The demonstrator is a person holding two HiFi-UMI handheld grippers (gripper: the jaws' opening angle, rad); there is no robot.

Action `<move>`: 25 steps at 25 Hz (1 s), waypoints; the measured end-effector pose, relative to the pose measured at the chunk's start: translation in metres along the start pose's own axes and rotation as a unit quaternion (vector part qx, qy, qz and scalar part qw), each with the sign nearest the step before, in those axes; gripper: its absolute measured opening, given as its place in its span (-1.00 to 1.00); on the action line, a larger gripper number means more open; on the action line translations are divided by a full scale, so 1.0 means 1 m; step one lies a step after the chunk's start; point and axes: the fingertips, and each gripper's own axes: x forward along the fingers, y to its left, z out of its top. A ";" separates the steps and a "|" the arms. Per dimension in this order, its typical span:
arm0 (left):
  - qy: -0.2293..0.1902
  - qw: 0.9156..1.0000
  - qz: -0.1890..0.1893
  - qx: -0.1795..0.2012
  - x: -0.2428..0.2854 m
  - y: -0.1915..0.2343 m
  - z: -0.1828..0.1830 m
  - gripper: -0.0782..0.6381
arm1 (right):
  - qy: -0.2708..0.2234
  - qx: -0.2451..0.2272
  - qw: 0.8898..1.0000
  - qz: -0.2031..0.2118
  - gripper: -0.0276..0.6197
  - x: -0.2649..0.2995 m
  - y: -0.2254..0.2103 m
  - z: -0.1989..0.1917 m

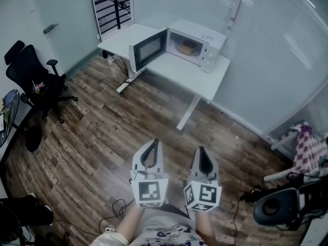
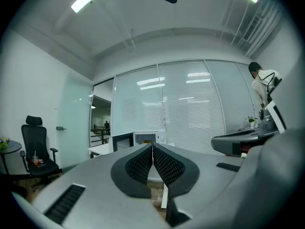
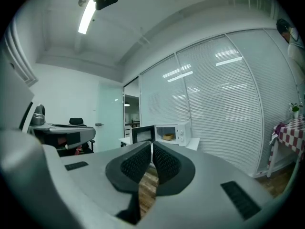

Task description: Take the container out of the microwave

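Container: It sits inside the microwave, on the lit floor of its box. It looks small and yellow-brown. I think it is a bowl, but it is too far off for me to be sure.
Microwave: It is white and stands wide open, with its knobs on the right side.
Door: It is swung out to the left. It has a dark window.
Table: It is white. The microwave stands on its far part, and the near part is bare.
Left gripper: Its jaws are pressed together with nothing between them. I hold it low, close to my body, well apart from the table.
Right gripper: Its jaws are pressed together too, with nothing between them. It is just beside the left one and points the same way, toward the microwave.
Marker cubes: One sits on the back of each gripper, with black and white squares on it.
Floor: Brown wood boards lie under both grippers and under the table.
Chair: It is black and stands at the left, well apart from the table.
Blinds: They are white and shut, and run along the wall behind the table.
Checked cloth: It is red and white, at the far right edge.
Person: In the left gripper view someone in a light top stands at the far right.
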 end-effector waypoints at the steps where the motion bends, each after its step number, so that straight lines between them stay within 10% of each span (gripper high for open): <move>1: 0.001 1.000 0.000 0.001 0.001 -0.001 -0.001 -0.66 | 0.001 0.000 1.000 0.000 -0.83 0.000 -0.001 -0.001; 25: -0.001 0.999 -0.037 0.002 0.178 0.037 -0.001 -0.66 | 0.005 -0.001 0.999 -0.037 -0.83 0.169 -0.030 0.009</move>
